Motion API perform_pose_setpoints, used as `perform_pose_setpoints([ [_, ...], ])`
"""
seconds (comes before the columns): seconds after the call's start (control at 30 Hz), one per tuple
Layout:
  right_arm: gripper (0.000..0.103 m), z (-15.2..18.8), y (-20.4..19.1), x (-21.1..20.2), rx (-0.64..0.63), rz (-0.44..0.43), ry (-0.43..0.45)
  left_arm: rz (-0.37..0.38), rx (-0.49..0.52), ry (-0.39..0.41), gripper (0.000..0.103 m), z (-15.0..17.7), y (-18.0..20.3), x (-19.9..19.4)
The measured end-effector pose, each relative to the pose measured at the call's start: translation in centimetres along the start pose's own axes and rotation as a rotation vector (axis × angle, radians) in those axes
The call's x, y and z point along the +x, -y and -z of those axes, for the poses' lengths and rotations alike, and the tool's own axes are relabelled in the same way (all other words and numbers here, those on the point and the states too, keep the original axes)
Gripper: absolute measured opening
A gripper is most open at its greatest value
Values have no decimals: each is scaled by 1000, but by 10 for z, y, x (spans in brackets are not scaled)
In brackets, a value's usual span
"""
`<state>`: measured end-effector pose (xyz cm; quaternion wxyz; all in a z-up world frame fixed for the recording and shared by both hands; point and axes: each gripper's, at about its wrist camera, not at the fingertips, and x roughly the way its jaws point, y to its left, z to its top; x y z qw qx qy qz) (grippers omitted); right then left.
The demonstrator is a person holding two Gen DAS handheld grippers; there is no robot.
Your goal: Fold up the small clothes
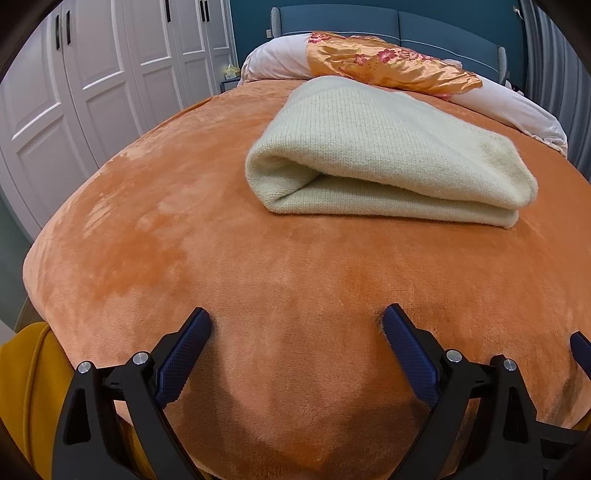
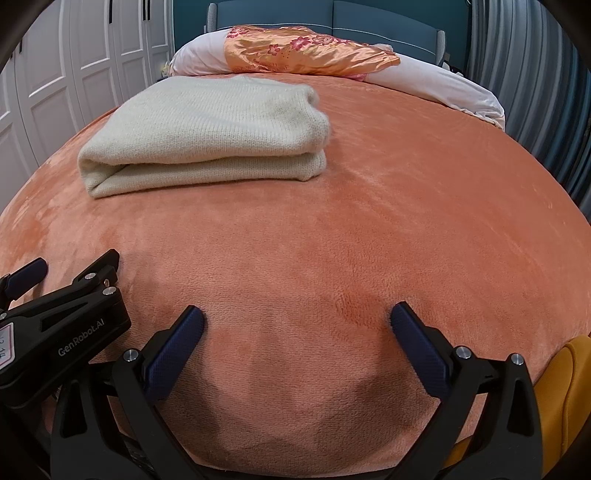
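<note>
A cream knit garment [image 1: 384, 155] lies folded into a thick rectangle on the orange fleece bed cover [image 1: 184, 240], well ahead of both grippers. In the right wrist view the same folded knit [image 2: 210, 136] sits ahead and to the left. My left gripper [image 1: 295, 317] stands open low over the cover near the bed's front edge, nothing between its blue pads. My right gripper [image 2: 297, 314] is also open and empty, beside the left one, whose black body [image 2: 62, 332] shows at the lower left of the right wrist view.
Pillows with an orange floral satin cover [image 1: 388, 62] lie at the head of the bed against a blue headboard [image 1: 424, 29]. White wardrobe doors [image 1: 92, 74] stand on the left. A mustard-yellow sleeve [image 2: 569, 391] shows at the frame edge.
</note>
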<state>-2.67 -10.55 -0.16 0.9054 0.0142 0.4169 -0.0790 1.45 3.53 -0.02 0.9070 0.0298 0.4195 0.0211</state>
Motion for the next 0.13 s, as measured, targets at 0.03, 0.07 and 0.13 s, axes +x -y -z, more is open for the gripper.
perform_pose_setpoints([
  [0.03,98,0,0,0,0,0,0,0,0,0,94,0,0,0],
  [0.07,98,0,0,0,0,0,0,-1,1,1,94,0,0,0],
  [0.13,98,0,0,0,0,0,0,-3,1,2,94,0,0,0],
])
